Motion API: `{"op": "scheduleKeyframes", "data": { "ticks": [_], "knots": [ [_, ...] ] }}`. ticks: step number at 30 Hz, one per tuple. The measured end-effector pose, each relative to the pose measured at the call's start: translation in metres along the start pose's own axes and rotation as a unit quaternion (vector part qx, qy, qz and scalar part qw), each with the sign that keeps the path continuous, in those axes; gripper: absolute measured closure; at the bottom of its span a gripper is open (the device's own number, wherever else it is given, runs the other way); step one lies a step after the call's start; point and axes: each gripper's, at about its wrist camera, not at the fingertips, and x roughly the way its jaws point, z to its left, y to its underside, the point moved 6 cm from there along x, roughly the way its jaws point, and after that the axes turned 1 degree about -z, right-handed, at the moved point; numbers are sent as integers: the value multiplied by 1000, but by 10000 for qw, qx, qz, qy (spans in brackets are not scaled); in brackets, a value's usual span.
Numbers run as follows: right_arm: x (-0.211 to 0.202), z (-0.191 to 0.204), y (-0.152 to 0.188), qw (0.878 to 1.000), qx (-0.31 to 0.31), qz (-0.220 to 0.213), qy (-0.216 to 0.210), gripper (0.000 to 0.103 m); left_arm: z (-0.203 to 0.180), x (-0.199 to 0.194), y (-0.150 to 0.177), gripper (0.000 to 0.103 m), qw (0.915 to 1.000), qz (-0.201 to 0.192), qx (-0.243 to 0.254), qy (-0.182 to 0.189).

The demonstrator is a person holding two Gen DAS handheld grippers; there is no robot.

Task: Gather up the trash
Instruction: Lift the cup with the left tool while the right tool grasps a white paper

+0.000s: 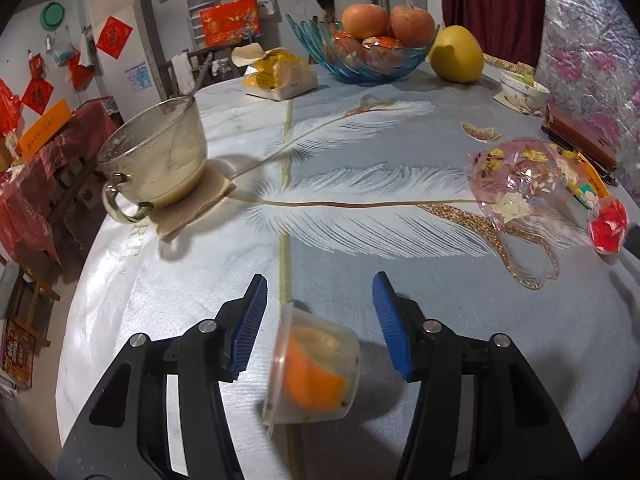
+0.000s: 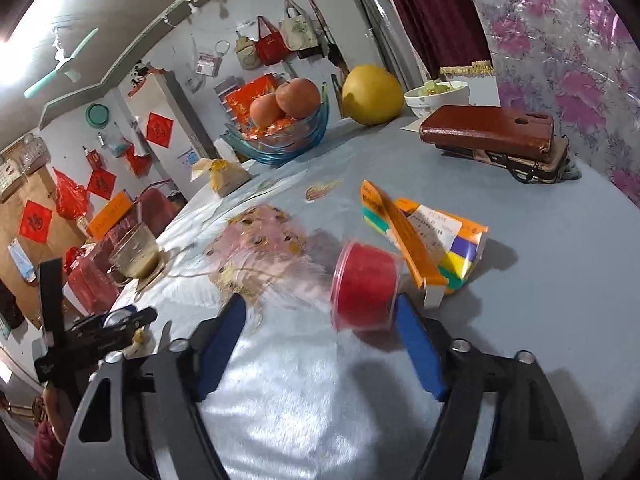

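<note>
- While lying on its side on the table [image 1: 400,152], the orange-filled cup [image 1: 312,368] points its rim leftward, untouched between the left gripper [image 1: 318,300]'s parted pads.
- Blurred, the red cup [image 2: 364,288] lies sideways against the right gripper [image 2: 320,316]'s right pad; grip unclear.

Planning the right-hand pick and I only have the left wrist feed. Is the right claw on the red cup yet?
Observer: No. The right claw is open. The red cup lies on its side by the right finger, well clear of the left one.
Operator: Anything crowding it?
Observer: An opened orange carton lies just beyond the cup, on its right.
Operator: Is the far bowl empty?
Observer: No, the white bowl holds pale green pieces.
</note>
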Motion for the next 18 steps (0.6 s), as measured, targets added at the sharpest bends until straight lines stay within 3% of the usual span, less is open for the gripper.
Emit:
{"op": "scheduleKeyframes", "data": {
  "ticks": [2,3,4,9,15,18],
  "knots": [
    [9,-6,-2,9997,167,188,-70,63,-2,-2,0,59,10000,-46,31,75],
    [12,-9,0,9990,293,276,-184,84,-2,-3,0,62,9999,-56,29,117],
    [12,-12,2,9988,349,307,-183,96,-1,-5,1,69,9998,-95,-6,152],
    [-8,-4,6,9994,222,-2,-266,98,5,-31,8,69,9972,-381,-304,561],
    [-33,15,5,9991,-120,-277,-305,99,12,-58,37,69,9966,-409,-495,509],
    [-31,15,8,9994,-161,-105,-300,94,23,-76,50,69,9961,-468,-606,436]
  ]
}}
